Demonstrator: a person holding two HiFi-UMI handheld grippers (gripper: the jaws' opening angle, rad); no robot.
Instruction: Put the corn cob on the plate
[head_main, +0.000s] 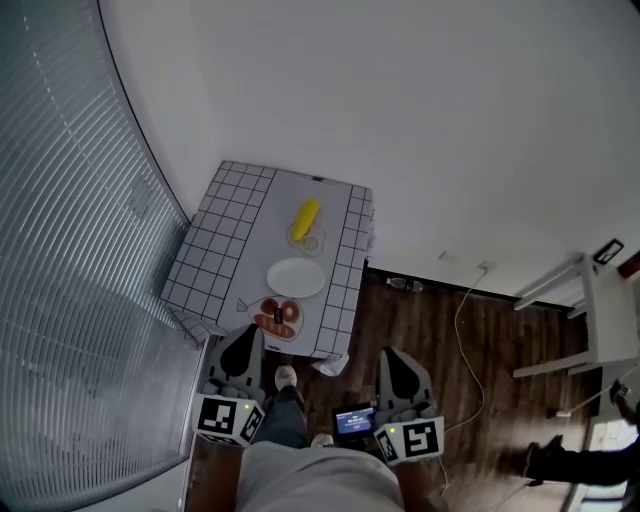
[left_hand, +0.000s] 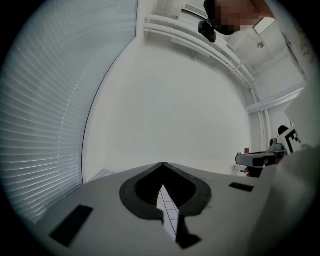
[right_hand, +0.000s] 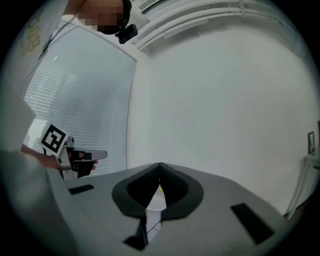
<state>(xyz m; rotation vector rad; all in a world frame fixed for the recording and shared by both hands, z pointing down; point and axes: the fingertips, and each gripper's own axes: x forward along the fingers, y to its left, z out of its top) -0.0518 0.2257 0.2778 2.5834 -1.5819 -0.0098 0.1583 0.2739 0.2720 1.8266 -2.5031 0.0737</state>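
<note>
The yellow corn cob (head_main: 306, 217) lies on a small glass dish (head_main: 309, 240) at the far part of the table (head_main: 222, 240), which has a grid-patterned cloth. Just nearer stands an empty white plate (head_main: 296, 277). My left gripper (head_main: 242, 338) is held shut and empty at the table's near edge. My right gripper (head_main: 393, 358), also shut and empty, is over the wooden floor to the right of the table. The left gripper view shows shut jaws (left_hand: 163, 164) with the cloth (left_hand: 168, 206) below them. In the right gripper view, the shut jaws (right_hand: 160, 164) point toward the white plate (right_hand: 154, 203).
A plate with sausages and tomatoes (head_main: 279, 317) stands at the table's near edge. Window blinds (head_main: 60, 250) fill the left side. A cable (head_main: 462, 310) runs over the wooden floor, and white furniture (head_main: 600, 310) stands at the right. A shoe (head_main: 286, 377) shows below the table.
</note>
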